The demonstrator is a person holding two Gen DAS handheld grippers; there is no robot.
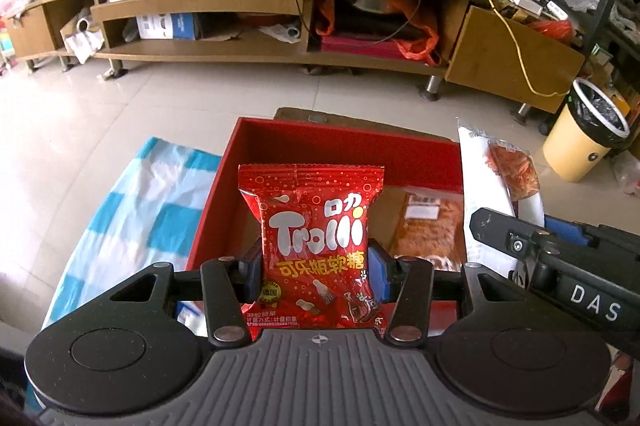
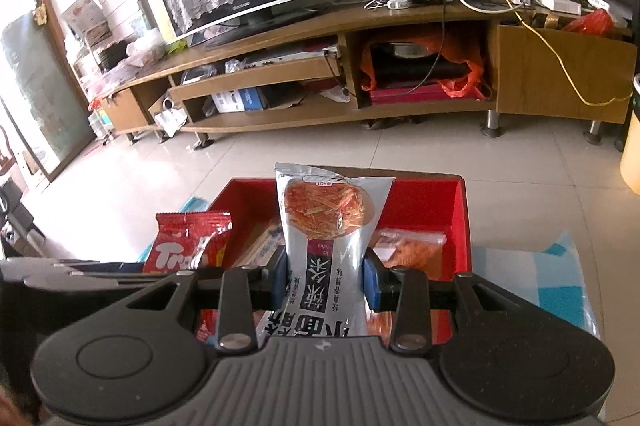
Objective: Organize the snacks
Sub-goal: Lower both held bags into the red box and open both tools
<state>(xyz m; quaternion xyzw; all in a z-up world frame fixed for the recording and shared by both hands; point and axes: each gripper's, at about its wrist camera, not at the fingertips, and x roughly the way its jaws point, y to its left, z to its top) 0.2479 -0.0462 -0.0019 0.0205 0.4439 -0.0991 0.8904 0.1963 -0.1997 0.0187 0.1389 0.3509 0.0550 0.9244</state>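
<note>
The left gripper (image 1: 316, 268) pinches a red Trolli gummy packet (image 1: 316, 246) between its 2 blue pads, gripping the packet across its lower half so that it stands upright above the red box (image 1: 348, 142). The right gripper (image 2: 326, 282) is clamped the same way on a silver spicy-strip packet (image 2: 328, 226), which also stands upright, its printed text upside down in the right wrist view and its crimped top edge rising past the box's far wall.

Both held packets hang over the open box — the Trolli packet toward its left side, the silver one toward its right. From the left wrist view the silver packet shows at the right, just above the dark body of the right gripper; from the right wrist view the Trolli packet shows at the left, behind the left gripper.

Inside the box lies a clear bag of orange snack pieces (image 1: 428, 226) with a white label, flat on the bottom. The box sits on a blue-and-white checked cloth (image 1: 132, 218) spread over the bench. Beyond are a tiled floor (image 1: 160, 98), a long wooden TV stand (image 1: 248, 58) and a yellow waste bin (image 1: 584, 134).
</note>
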